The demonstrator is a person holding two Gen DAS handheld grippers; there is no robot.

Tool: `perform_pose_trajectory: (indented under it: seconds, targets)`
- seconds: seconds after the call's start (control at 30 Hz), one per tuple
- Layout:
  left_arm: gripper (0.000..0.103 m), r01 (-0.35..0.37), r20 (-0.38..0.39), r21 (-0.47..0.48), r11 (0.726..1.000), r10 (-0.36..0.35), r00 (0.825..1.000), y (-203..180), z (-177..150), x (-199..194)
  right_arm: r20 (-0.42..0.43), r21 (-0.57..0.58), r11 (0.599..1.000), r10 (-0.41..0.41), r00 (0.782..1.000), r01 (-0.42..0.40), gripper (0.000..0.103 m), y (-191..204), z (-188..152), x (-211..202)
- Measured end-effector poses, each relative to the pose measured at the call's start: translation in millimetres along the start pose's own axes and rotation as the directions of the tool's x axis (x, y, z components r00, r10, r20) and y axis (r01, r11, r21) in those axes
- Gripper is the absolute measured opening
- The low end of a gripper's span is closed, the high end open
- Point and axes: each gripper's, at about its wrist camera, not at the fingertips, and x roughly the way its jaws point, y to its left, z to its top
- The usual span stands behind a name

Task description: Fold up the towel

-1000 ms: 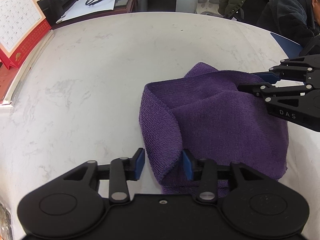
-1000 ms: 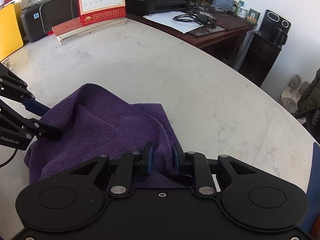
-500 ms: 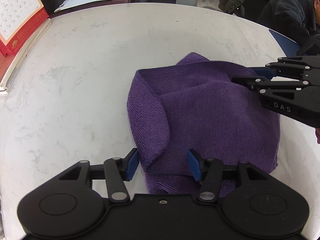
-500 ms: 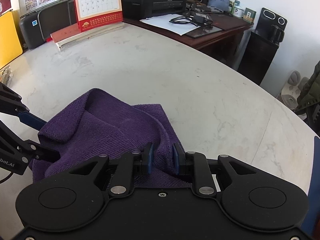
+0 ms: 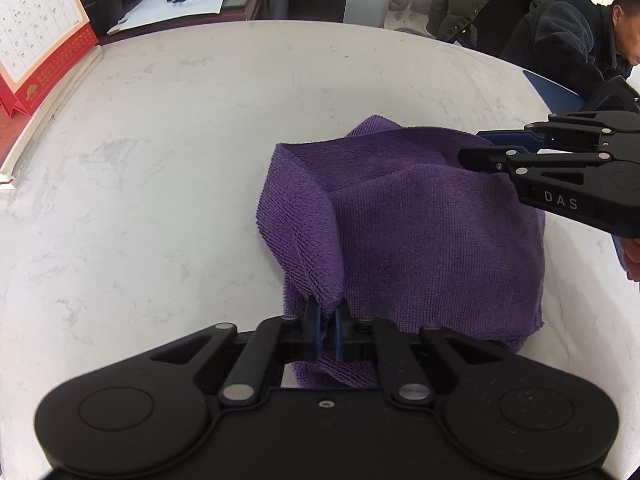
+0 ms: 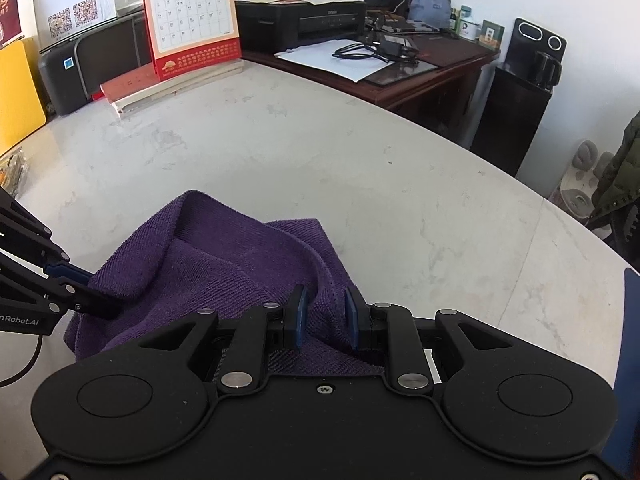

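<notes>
The purple towel lies rumpled on the white table, one near corner clenched in the left gripper, another pinched by the right gripper, and the loose cloth stretches ahead of both.

1 purple towel lies on 1 white marble tabletop. 2 tools are in view: the left tool and the right tool, each with 2 blue-padded fingers. 1 red desk calendar stands at the tabletop's edge. 2 black printers sit behind. 2 people are beyond the far edge.
</notes>
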Motion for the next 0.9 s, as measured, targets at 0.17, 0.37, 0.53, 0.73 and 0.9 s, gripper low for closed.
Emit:
perform_pose_trajectory:
  seconds: [0.17,0.37,0.53,0.73,0.9]
  targets:
    - [0.005,0.006,0.055,-0.005,1.000,-0.006,0.998,0,-2,-20,0.034,0.023,1.000,-0.010,0.999,0.009,0.020,-1,0,-14]
    - [0.004,0.010,0.191,-0.052,0.999,0.000,0.982,15,2,-59,0.075,0.074,0.997,-0.006,0.997,0.000,0.020,-4,-1,-35]
    - [0.004,-0.006,0.267,-0.101,0.995,0.033,0.963,35,8,-84,0.097,0.105,0.994,-0.001,0.995,-0.009,0.020,-5,-5,-51]
    - [0.005,0.004,0.226,-0.110,0.994,0.022,0.974,40,1,-75,0.079,0.083,0.996,0.006,0.997,-0.013,0.034,-1,-5,-45]
    - [0.018,0.033,0.174,-0.047,0.998,-0.024,0.984,32,2,-54,0.055,0.021,1.000,-0.001,0.998,0.000,0.067,1,4,-29]
